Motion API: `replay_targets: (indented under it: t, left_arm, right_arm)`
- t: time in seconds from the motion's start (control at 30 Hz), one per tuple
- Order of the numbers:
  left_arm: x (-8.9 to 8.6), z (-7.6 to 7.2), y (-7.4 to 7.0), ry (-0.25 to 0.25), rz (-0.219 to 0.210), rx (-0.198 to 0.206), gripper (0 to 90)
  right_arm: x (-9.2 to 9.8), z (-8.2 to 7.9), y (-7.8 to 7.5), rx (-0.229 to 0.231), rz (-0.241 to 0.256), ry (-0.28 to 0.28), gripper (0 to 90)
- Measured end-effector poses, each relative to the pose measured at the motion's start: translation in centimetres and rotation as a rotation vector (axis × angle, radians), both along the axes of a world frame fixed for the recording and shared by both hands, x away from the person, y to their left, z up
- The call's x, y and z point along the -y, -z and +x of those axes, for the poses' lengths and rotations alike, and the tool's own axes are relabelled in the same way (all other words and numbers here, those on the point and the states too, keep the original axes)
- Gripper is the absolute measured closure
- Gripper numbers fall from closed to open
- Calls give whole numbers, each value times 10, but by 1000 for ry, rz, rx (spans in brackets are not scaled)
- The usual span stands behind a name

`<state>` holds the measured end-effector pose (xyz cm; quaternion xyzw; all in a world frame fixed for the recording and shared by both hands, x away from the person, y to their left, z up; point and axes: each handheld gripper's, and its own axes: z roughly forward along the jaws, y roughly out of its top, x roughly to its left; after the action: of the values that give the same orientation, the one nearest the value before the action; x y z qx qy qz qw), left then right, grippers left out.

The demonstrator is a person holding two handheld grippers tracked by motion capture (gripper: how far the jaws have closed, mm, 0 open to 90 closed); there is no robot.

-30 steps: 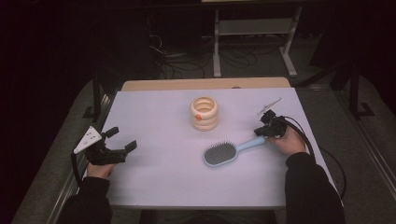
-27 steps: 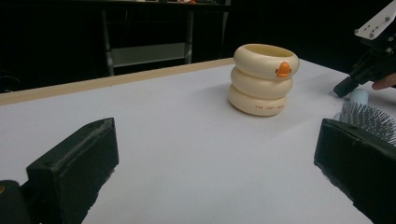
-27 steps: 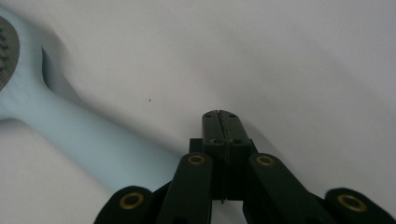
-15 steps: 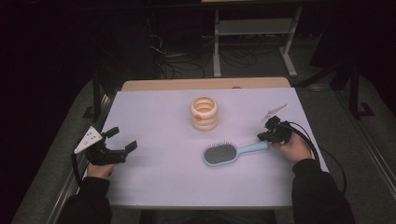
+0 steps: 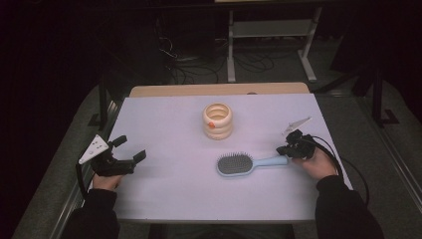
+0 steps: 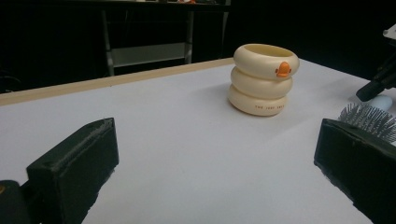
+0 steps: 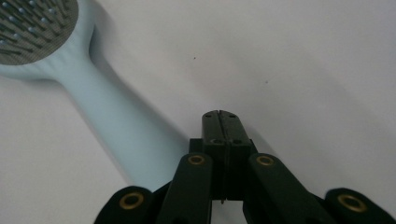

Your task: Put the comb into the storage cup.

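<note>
A light-blue hairbrush [image 5: 238, 165] lies bristles up at the table's right middle, its handle [image 7: 116, 126] pointing right. My right gripper [image 5: 287, 149] sits just past the handle's end. Its jaws are shut with nothing between them, and its tip [image 7: 219, 116] rests over bare table beside the handle. A cream cup [image 5: 217, 121] shaped like stacked rings, with an orange duck bill, stands upright at the centre back. My left gripper [image 5: 130, 148] is low at the table's left edge, open wide and empty. It faces the cup [image 6: 264, 79] and the brush bristles [image 6: 369, 119].
The white table top [image 5: 169, 124] has a wooden strip [image 5: 219, 89] along its far edge. Behind it, a metal shelf frame [image 5: 271, 30] and cables lie on the dark floor. A cable [image 5: 343, 159] trails from the right gripper off the table's right side.
My right gripper has slid slightly toward the near edge, staying by the brush handle's end. The brush, the cup and the left gripper have not moved.
</note>
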<state>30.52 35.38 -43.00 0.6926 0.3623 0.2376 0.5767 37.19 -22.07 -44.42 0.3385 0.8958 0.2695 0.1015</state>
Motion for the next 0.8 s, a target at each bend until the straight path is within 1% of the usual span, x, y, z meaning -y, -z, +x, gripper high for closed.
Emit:
replay_targets:
  t: [0.07, 0.2, 0.27, 0.37, 0.8]
  left_arm:
    - [0, 0, 0, -4, -7, 2, 0]
    - [-2, 0, -1, -6, -9, 4, 0]
    - [-2, 0, -1, -4, -9, 5, 0]
    - [-1, 0, -1, -2, -9, 3, 0]
    - [-2, -1, -1, -3, -10, 3, 0]
  right_arm:
    - [0, -2, 1, -1, 5, -4, 889]
    - [0, -6, 1, 3, 7, -3, 889]
    - [-1, -9, 1, -2, 7, -2, 889]
    - [-3, -13, 3, -2, -11, -9, 889]
    - [-3, -29, 3, 7, -15, -12, 889]
